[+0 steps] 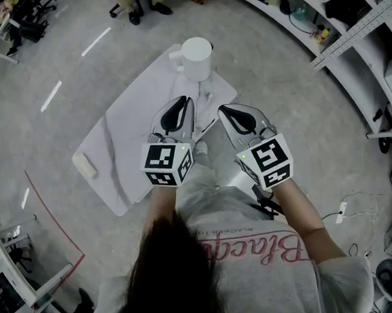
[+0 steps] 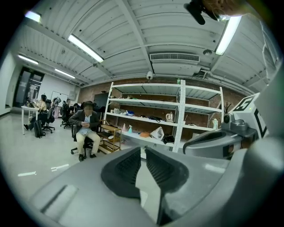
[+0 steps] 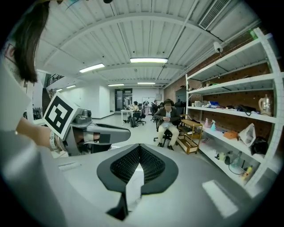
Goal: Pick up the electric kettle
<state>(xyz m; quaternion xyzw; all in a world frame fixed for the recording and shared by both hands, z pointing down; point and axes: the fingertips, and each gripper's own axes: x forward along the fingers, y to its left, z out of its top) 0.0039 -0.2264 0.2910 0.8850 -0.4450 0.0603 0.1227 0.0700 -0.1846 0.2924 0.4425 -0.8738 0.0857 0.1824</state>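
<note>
Only the head view has the task stuff in it. On the left there's a small pale block (image 1: 84, 166) lying on a white table (image 1: 129, 127), and the white electric kettle (image 1: 196, 57) stands upright at the table's far end, well apart from both grippers.

The left gripper (image 1: 187, 103) is held up near the person's chest with its jaws pressed together and nothing in them. The right gripper (image 1: 223, 110) is just beside it, same deal: closed up and empty.

The gripper views point out across the room instead. The left gripper view catches a person seated on a chair (image 2: 86, 128), with metal shelving (image 2: 177, 111) to the right. The right gripper view has those shelves along its right side plus a wooden cart (image 3: 191, 133).

As for writing, the shirt (image 1: 259, 249) has pink script starting "Blac", and I can't make out the rest. Each cube just has black square markers.
</note>
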